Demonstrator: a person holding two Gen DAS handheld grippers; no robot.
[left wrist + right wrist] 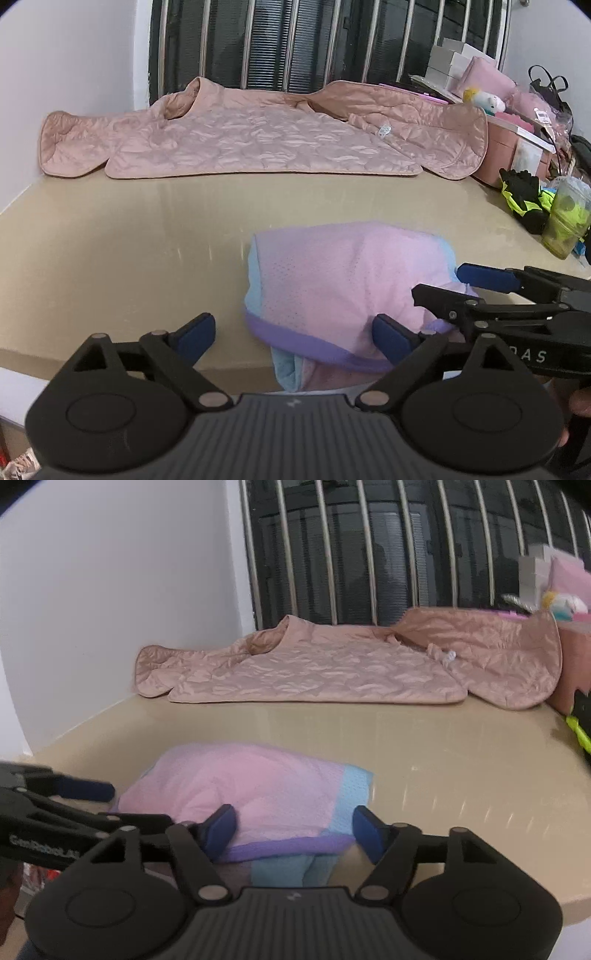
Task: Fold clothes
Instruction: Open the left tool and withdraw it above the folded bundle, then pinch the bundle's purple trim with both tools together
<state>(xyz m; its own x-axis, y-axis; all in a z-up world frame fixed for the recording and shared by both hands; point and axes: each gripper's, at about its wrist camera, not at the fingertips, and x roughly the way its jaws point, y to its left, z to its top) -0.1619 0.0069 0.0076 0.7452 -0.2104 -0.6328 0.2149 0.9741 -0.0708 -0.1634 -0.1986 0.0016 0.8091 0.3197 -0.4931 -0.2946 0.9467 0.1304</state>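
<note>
Both tools are spread wide and grip nothing: the left hand-held gripper (293, 334) and the right hand-held gripper (293, 830) sit low at the near edge of the desk (110, 251). Between and just ahead of their blue fingers lies the folded pink shirt (332, 280), its purple hem and blue lining hanging over the desk edge. Farther ahead, well apart from the shirt, a quilted pink jacket (251, 140) lies spread out before the barred window (332, 40).
</note>
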